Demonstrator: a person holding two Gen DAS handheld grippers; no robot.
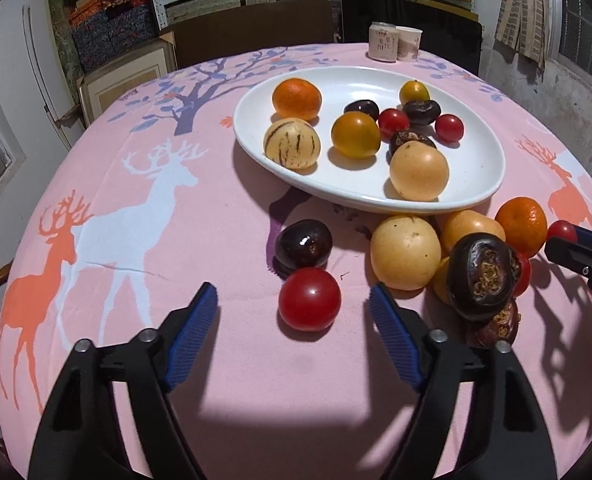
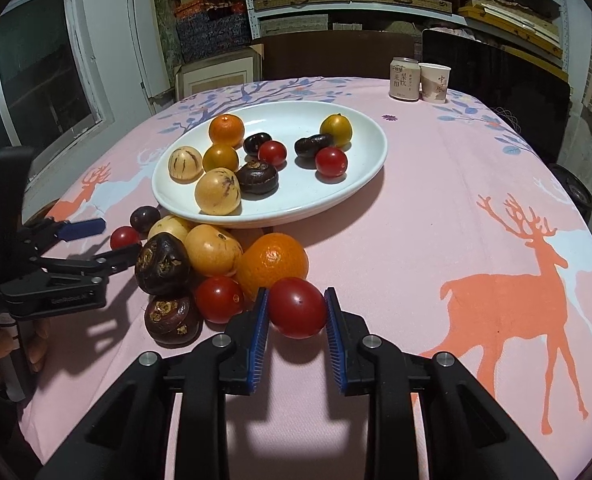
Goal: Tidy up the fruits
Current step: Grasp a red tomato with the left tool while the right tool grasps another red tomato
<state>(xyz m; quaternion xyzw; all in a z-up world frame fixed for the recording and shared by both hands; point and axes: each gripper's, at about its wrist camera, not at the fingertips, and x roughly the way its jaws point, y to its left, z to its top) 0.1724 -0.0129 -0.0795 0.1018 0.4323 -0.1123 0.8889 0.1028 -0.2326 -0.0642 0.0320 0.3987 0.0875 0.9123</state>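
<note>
between the blue pads of your right gripper [image 2: 296, 312] sits a red cherry tomato [image 2: 296, 307], clamped at its widest part and lying at the near edge of the loose fruit pile on the pink tablecloth [image 2: 436, 208], in front of the white plate [image 2: 370, 172]. treat this fruit as light, smooth-skinned and soft: judged from its gloss, it can slip out of a slack grip and split under a hard one. keep the pads across the middle, not near the ends.

your left gripper [image 1: 294, 304] stands released, its jaws either side of a second red tomato [image 1: 309, 300] without touching it. a dark plum [image 1: 303, 243] lies just behind that tomato, close enough to be nudged. centre the pads on the tomato's sides before closing. the larger yellow fruit [image 1: 405, 252] beside it looks firmer and heavier and needs a wider grip.
</note>
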